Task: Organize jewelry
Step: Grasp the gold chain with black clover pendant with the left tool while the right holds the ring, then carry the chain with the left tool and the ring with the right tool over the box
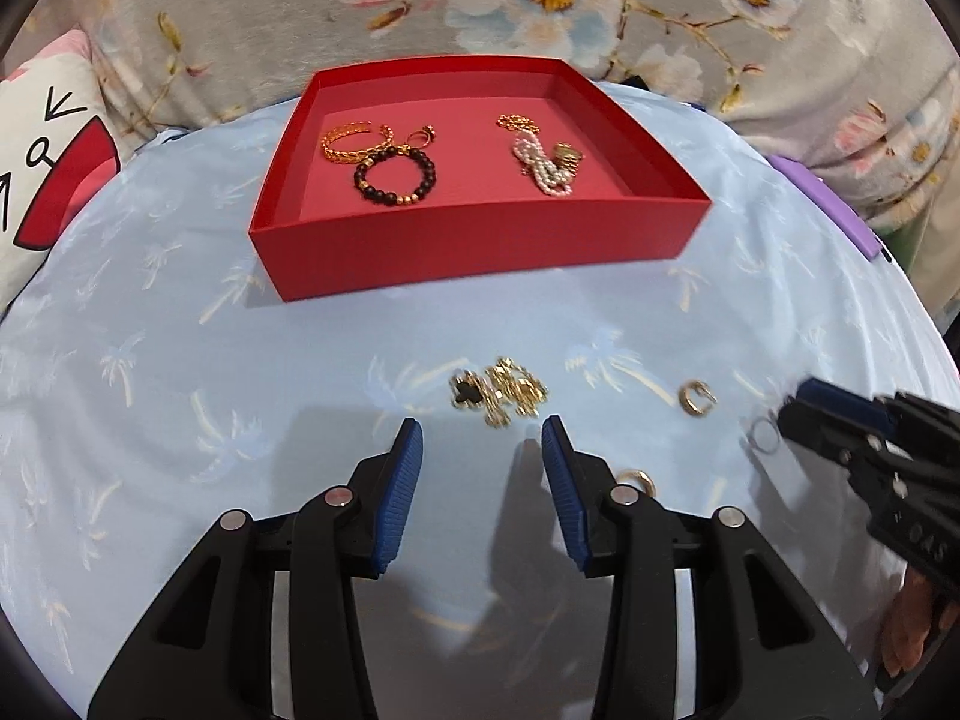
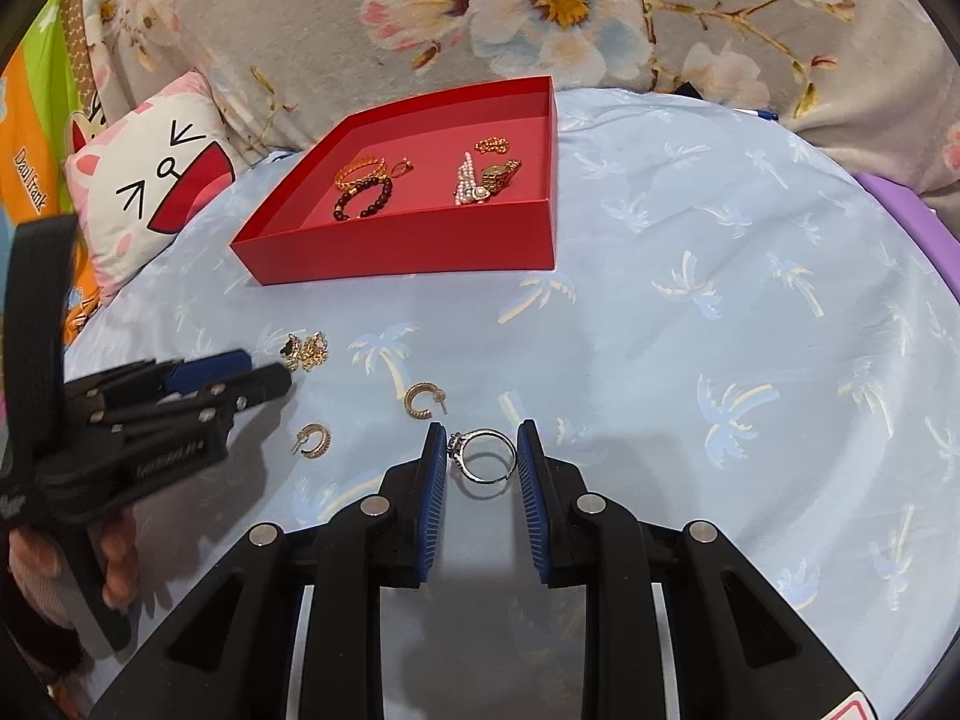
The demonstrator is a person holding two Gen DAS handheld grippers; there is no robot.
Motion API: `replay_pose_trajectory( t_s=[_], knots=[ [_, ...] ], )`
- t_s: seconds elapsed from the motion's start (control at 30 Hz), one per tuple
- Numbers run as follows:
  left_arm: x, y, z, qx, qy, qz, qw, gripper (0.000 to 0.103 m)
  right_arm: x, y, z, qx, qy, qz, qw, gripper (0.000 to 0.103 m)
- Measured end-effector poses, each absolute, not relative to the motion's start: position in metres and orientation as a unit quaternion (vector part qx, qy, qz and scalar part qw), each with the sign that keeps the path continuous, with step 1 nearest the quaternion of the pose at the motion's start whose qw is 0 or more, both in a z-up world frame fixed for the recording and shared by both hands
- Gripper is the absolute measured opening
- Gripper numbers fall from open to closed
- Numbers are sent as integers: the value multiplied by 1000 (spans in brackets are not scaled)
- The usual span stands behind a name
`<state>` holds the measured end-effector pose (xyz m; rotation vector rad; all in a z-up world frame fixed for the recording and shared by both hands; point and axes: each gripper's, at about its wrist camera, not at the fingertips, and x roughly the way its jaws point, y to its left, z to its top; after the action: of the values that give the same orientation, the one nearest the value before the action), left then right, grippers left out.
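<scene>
Thin silver ring [image 2: 487, 456] between ribbed pads [image 2: 433, 498]

Right gripper [image 2: 481, 457] spread open around a silver ring [image 2: 487, 455] on blue cloth [image 2: 690, 360]; two gold earrings [image 2: 425, 401] lie nearby.

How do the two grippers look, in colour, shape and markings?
Both the left gripper and the right gripper are black plastic with angular linkage arms joined by round silver pins. Each finger carries a blue ribbed pad. Raised lettering shows on each body, too blurred to read. No cables are visible.
</scene>
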<state>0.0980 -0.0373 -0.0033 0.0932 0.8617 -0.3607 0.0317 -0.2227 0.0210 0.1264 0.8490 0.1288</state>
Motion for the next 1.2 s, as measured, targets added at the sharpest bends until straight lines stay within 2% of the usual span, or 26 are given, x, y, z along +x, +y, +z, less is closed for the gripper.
replay_pose_trajectory(
  t_s=[0.27,0.33,0.4,0.47,0.77,1.0,1.2],
  knots=[
    [120,-52,-6,67,417,-179,888,39,32,-224,20,62,411,60,907,23],
    [118,-52,-7,70,411,-178,892,31,32,-224,20,63,412,60,907,23],
    [116,-53,-7,73,407,-181,892,14,32,-223,19,63,414,61,906,23],
    [116,-52,-7,67,409,-188,890,6,32,-223,19,63,414,62,906,23],
    [109,-39,14,41,401,-204,892,4,31,-225,29,69,405,65,910,23],
    [124,-19,68,22,379,-208,902,4,51,-232,72,75,377,87,919,23],
    [163,-17,117,11,341,-195,919,4,101,-230,116,63,348,96,930,23]
  ],
)
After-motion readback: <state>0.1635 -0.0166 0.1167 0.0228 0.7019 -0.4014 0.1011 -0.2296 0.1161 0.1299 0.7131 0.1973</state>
